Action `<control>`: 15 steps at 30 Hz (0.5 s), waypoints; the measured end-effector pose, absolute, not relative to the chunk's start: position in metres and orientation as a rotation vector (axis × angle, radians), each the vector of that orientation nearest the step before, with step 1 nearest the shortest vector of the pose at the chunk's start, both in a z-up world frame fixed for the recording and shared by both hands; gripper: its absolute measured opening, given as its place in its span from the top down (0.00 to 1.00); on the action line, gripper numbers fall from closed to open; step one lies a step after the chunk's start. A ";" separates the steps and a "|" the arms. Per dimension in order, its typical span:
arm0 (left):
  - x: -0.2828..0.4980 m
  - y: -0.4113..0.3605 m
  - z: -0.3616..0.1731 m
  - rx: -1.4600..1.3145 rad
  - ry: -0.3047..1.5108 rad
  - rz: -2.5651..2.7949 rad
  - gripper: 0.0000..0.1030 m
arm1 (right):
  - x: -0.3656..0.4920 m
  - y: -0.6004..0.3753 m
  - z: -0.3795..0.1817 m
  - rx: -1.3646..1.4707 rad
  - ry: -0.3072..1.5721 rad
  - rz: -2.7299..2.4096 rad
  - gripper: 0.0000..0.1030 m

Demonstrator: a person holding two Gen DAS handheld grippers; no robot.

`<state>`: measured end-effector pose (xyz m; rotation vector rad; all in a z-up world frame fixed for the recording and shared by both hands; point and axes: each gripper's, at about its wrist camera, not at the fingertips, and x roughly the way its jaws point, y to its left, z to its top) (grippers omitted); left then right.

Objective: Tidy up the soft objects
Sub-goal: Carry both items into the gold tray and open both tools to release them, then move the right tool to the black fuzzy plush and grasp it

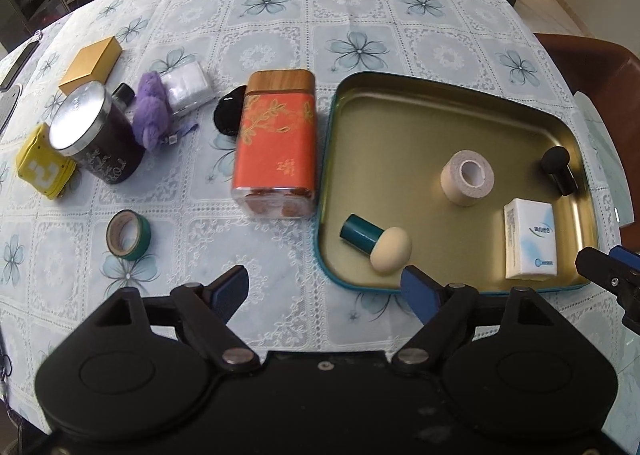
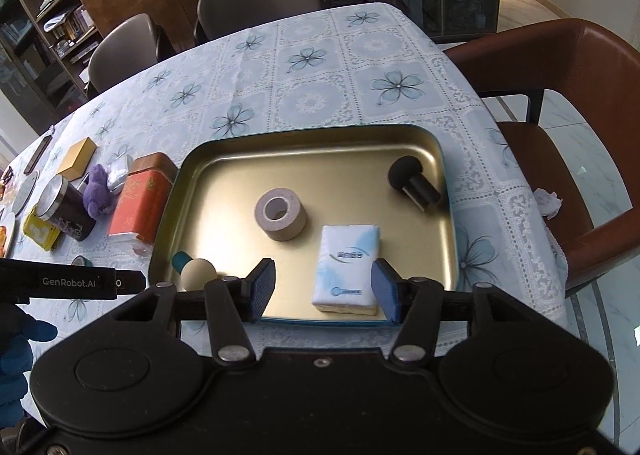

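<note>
A gold tray with a teal rim (image 1: 400, 111) (image 2: 304, 143) holds a beige tape roll (image 1: 467, 177) (image 2: 281, 213), a white tissue pack (image 1: 530, 243) (image 2: 347, 269), a black sponge puff (image 1: 559, 169) (image 2: 412, 181) and a teal-handled beige puff (image 1: 378, 245) (image 2: 194, 270). On the cloth left of the tray lie a purple plush (image 1: 151, 111) (image 2: 97, 191), a white wrapped pack (image 1: 188, 89) and a black pad (image 1: 229, 115). My left gripper (image 1: 326, 293) is open above the cloth by the tray's near left corner. My right gripper (image 2: 324, 291) is open above the tray's near edge, astride the tissue pack's near end.
An orange tin with a wooden lid (image 1: 278, 147), a dark can (image 1: 98, 135), a yellow box (image 1: 44, 169), a gold box (image 1: 91, 63) and a green tape roll (image 1: 128, 240) sit left of the tray. A brown chair (image 2: 568, 135) stands at the right.
</note>
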<state>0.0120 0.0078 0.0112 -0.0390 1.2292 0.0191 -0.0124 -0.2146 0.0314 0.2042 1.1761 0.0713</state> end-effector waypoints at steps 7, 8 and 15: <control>-0.003 0.057 0.007 -0.074 1.226 0.069 0.16 | -0.010 -0.166 0.035 0.158 1.172 0.124 0.48; -0.006 0.066 0.005 -0.083 1.228 0.077 0.16 | -0.009 -0.158 0.035 0.153 1.172 0.133 0.48; -0.020 0.146 -0.011 -0.127 1.256 0.150 0.16 | -0.001 -0.082 0.036 0.104 1.191 0.189 0.48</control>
